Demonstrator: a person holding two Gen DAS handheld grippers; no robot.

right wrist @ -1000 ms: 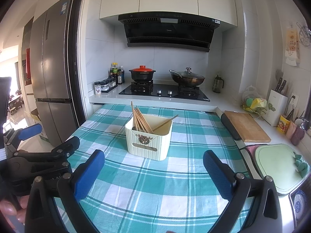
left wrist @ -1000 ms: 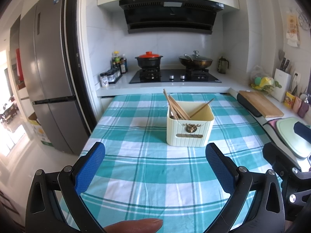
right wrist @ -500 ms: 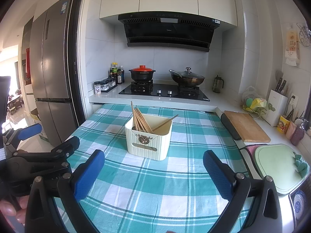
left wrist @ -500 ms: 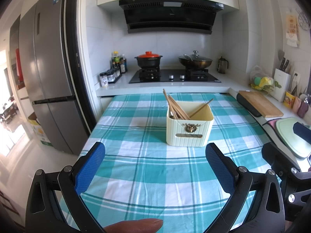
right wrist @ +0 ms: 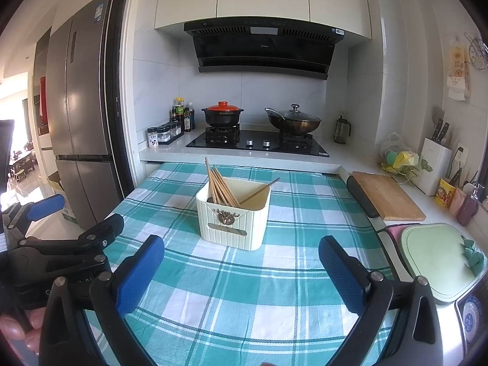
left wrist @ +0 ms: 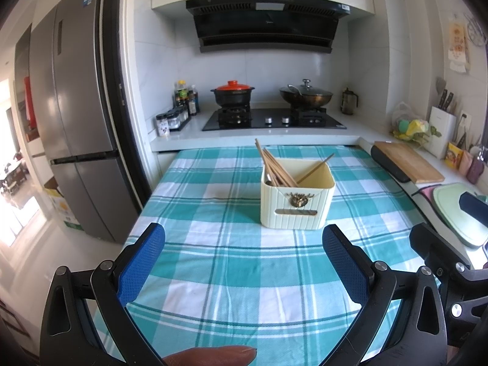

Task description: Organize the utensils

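A cream ribbed utensil holder (left wrist: 297, 202) stands on the teal checked tablecloth (left wrist: 231, 262); it also shows in the right wrist view (right wrist: 233, 221). Several wooden chopsticks (left wrist: 274, 169) lean inside it, with one more (left wrist: 315, 164) leaning to the right. My left gripper (left wrist: 244, 254) is open and empty, near the table's front edge, short of the holder. My right gripper (right wrist: 241, 263) is open and empty, also short of the holder and to the right of the left gripper (right wrist: 45, 213).
A counter behind the table holds a hob (left wrist: 271, 119) with a red-lidded pot (left wrist: 233, 93) and a wok (left wrist: 305, 96). A wooden board (left wrist: 407, 161) and green board (left wrist: 457, 210) lie on the right counter. A fridge (left wrist: 76, 128) stands left.
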